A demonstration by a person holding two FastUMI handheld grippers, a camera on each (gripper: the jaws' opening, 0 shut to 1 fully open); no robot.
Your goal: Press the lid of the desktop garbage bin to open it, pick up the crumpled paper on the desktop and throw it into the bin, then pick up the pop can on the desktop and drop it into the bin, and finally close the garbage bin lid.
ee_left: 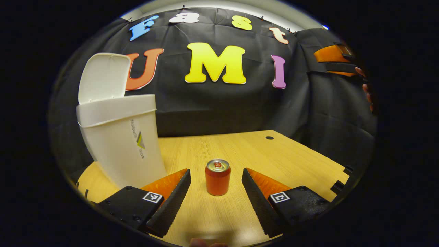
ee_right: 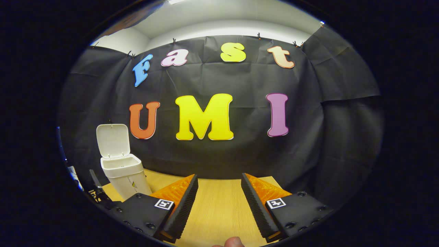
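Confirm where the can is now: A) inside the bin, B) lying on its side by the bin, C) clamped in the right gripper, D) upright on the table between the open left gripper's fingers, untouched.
D: the can stands upright on the table, with gaps to both sides of the left gripper.

Showing a light wooden tabletop [ee_left: 240,151], grain running away from the left gripper [ee_left: 216,192], a small dark hole [ee_left: 269,138] lying ahead and to its right. Standing upright on the wood, a red pop can [ee_left: 217,177], sitting between that gripper's spread fingers, touching neither. Resting ahead and left, a white desktop garbage bin [ee_left: 120,144], lid [ee_left: 101,77] raised.
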